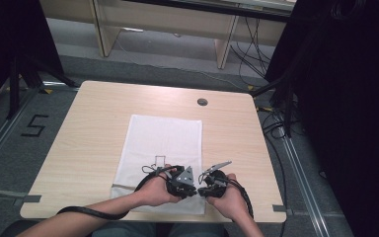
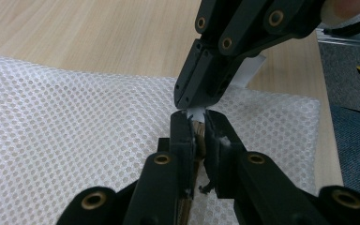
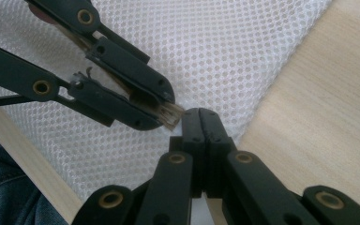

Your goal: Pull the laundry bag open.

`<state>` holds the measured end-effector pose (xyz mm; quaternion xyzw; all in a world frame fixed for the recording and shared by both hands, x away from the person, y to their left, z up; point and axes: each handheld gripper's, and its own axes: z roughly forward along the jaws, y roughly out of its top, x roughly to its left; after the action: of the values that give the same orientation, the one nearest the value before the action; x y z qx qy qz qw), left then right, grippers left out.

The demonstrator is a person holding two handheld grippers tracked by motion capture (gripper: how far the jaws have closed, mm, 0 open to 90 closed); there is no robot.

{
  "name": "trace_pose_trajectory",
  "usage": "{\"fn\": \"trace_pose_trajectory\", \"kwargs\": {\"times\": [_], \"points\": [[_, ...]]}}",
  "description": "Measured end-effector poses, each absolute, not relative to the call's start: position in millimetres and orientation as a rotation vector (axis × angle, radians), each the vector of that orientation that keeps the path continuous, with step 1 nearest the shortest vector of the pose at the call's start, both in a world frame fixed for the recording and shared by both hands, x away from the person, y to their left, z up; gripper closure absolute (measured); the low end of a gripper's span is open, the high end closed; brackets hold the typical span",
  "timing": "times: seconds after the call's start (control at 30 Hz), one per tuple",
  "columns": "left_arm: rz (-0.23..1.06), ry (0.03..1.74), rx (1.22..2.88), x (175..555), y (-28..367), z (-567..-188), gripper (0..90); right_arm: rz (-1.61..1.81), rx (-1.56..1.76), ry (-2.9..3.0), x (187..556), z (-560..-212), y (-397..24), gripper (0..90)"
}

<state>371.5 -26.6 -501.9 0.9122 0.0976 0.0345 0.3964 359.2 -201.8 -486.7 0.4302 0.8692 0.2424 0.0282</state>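
Note:
A white mesh cloth [image 1: 163,143] lies flat on the wooden table [image 1: 94,128]. Both grippers meet tip to tip over its near right corner. My left gripper [image 1: 195,189] is shut on a thin brown wood-like piece [image 2: 198,130], whose frayed end [image 3: 172,115] pokes past the jaw tips. My right gripper [image 1: 202,189] comes in from the opposite side and is shut on a white strip [image 2: 248,75], whose end [image 2: 196,112] touches the brown piece. In the right gripper view its jaws [image 3: 200,115] are pressed together just beside the left gripper [image 3: 168,110].
A round dark grommet [image 1: 202,102] sits in the tabletop near the far edge. Behind the table stand desk legs [image 1: 103,29] and trailing cables [image 1: 249,49]. Dark curtains [image 1: 345,98] flank both sides. The mesh [image 3: 225,47] ends near the table's right side.

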Motion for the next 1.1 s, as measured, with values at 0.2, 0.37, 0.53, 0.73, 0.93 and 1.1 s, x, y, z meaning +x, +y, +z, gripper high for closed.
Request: {"fn": "trace_pose_trajectory", "kwargs": {"times": [0.2,0.37,0.53,0.73,0.93,1.1], "points": [[0.088,0.244,2.308,370.7,-25.9,-500.6,81.9,0.754,1.337,2.679,359.2,-486.7,-202.4,90.0],[0.088,0.244,2.307,369.7,-24.6,-500.3,81.9,0.757,1.343,2.682,359.5,-486.9,-202.9,90.0],[0.087,0.245,2.304,369.5,-18.6,-497.3,81.9,0.756,1.341,2.678,359.2,-486.9,-202.8,90.0],[0.094,0.235,2.301,369.9,-17.6,-497.4,82.0,0.752,1.34,2.677,359.1,-486.7,-202.3,90.0],[0.099,0.236,2.297,369.5,-17.3,-497.8,81.9,0.752,1.339,2.677,359.0,-486.7,-202.3,90.0],[0.087,0.25,2.294,368.1,-17.3,-497.7,81.9,0.754,1.346,2.674,358.9,-486.8,-202.4,90.0]]}}
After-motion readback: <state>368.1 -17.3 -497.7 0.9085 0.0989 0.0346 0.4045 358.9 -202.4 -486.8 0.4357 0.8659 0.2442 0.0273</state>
